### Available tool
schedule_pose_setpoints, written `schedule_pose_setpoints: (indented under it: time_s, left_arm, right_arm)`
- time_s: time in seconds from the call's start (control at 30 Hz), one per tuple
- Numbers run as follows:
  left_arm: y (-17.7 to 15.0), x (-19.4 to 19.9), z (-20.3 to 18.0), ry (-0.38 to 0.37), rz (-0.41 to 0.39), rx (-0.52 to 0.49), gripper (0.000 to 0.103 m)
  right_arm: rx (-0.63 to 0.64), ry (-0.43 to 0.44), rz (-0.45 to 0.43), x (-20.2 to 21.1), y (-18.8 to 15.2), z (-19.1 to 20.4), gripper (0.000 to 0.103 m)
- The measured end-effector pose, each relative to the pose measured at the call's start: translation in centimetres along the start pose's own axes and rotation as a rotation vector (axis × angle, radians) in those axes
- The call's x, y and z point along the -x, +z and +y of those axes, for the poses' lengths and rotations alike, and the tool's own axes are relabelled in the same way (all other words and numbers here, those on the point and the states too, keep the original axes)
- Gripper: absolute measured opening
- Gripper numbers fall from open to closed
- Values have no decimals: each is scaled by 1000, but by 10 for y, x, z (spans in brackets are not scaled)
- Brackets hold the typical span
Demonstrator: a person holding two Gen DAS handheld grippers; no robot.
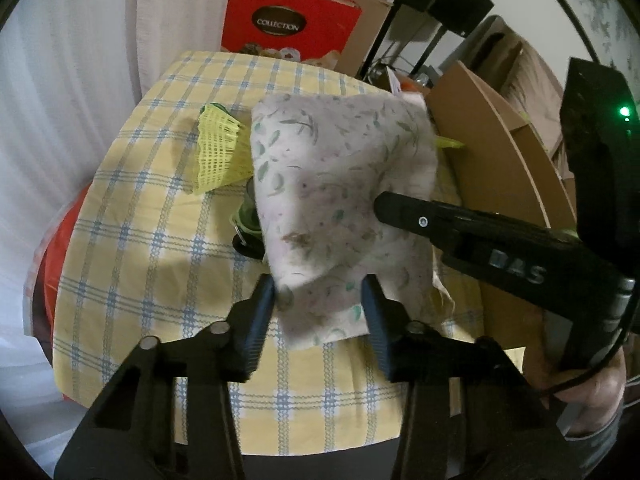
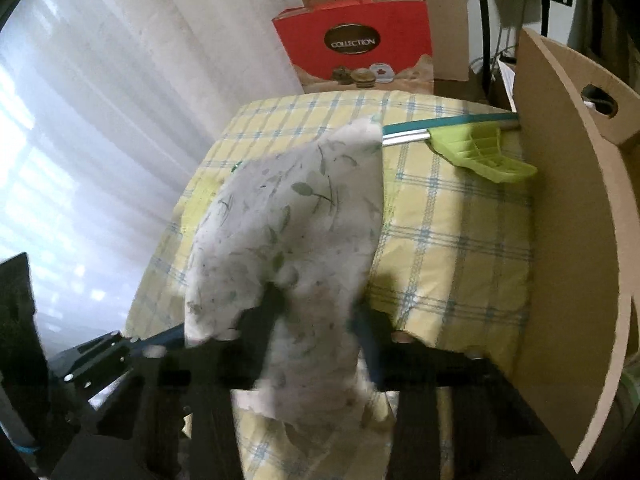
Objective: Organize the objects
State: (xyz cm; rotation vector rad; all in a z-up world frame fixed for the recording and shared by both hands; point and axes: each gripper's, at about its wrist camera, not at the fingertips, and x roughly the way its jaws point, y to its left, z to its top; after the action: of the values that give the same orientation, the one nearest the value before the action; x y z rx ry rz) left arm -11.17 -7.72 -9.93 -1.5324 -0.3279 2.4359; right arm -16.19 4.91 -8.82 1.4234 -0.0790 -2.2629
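A white cloth with a green leaf print (image 1: 336,184) hangs lifted over the yellow checked table (image 1: 160,240). My left gripper (image 1: 320,300) is open, its jaws standing either side of the cloth's lower corner. My right gripper (image 2: 316,312) is shut on the cloth (image 2: 288,232), which drapes over its fingers; it also shows from the side in the left wrist view (image 1: 384,204). A yellow mesh shuttlecock (image 1: 218,148) lies on the table behind the cloth. A green and dark object (image 1: 248,224) is partly hidden under the cloth.
A green plastic scoop on a teal and silver handle (image 2: 480,148) lies at the table's far right. A tall cardboard panel (image 2: 572,240) stands along the right edge. A red "Collection" box (image 2: 356,40) stands behind the table. White curtains hang at left.
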Motion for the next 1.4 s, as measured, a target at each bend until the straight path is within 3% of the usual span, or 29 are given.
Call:
schedule_pose_setpoints:
  time_s: [0.07,0.1,0.23,0.33,0.63,0.83,0.93,1.07,1.13,1.17,1.4]
  left_arm:
    - [-1,1,-1,0,-1,-4,39]
    - [0,1,-1,-1,-2,-3,39]
    - [1,5,5,-3,-9,20,41]
    - [3,13,11,-23,-23,38,46]
    - [15,32,26,28,-75,62,53]
    - [24,27,32,43,-74,86,59]
    - [30,19,28,75,-65,57,66]
    - [30,15,28,55,-55,81,66]
    - [26,17,31,51,-58,103,66]
    - [24,18,33,50,-59,112,66]
    - [19,25,49,91,-62,143,67]
  right_arm:
    - [-6,13,-3,-1,-1,1,19]
    - [-12,25,-9,0,-1,1,14]
    - [-24,45,-90,22,0,0,7]
    - [-26,64,-163,47,7,1,6]
    - [13,52,-308,121,31,10,6]
    - [33,61,-397,173,42,13,6]
    - [50,44,-427,195,45,15,6]
    - [88,-18,-339,183,42,23,15]
    - [92,-26,-277,160,34,22,53]
    - [83,-17,-253,148,31,20,58]
    - [39,-23,-117,75,9,18,69]
